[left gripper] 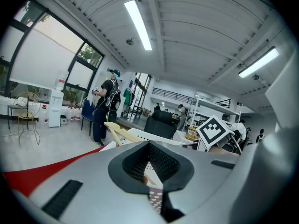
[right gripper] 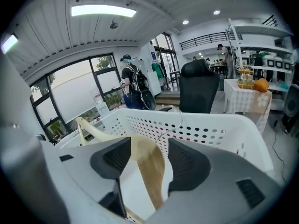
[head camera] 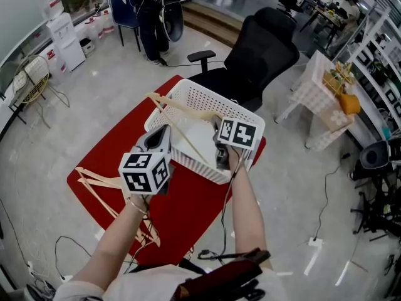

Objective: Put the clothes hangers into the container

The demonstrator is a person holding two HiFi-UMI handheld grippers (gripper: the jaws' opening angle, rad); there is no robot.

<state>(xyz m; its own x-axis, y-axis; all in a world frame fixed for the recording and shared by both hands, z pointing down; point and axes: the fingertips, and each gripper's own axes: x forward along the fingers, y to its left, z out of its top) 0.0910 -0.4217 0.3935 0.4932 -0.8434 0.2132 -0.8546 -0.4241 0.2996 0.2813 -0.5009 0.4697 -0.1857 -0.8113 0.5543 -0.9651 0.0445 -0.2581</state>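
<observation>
A wooden hanger (right gripper: 100, 132), propped across the rim of the white basket (head camera: 207, 99), is loosely straddled by the wide-open right gripper (right gripper: 147, 155), the left gripper (left gripper: 150, 160) being nearly closed, so that, unsupported, it may be tipped outside.

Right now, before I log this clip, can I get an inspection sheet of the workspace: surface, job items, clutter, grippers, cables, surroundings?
Surface: red table, level, on a pale floor.
Job's things: white basket on the table's far side; one hanger leans inside it, sticking out over the rim; more hangers lie on the table's left side.
Clutter: nothing seen.
Grippers: right gripper open over the basket, the hanger between its fingers; left gripper has its fingers nearly together, grip unclear.
Cables: black cable on the floor by the table's near edge.
Surroundings: black chair behind the basket; a person stands farther off.
</observation>
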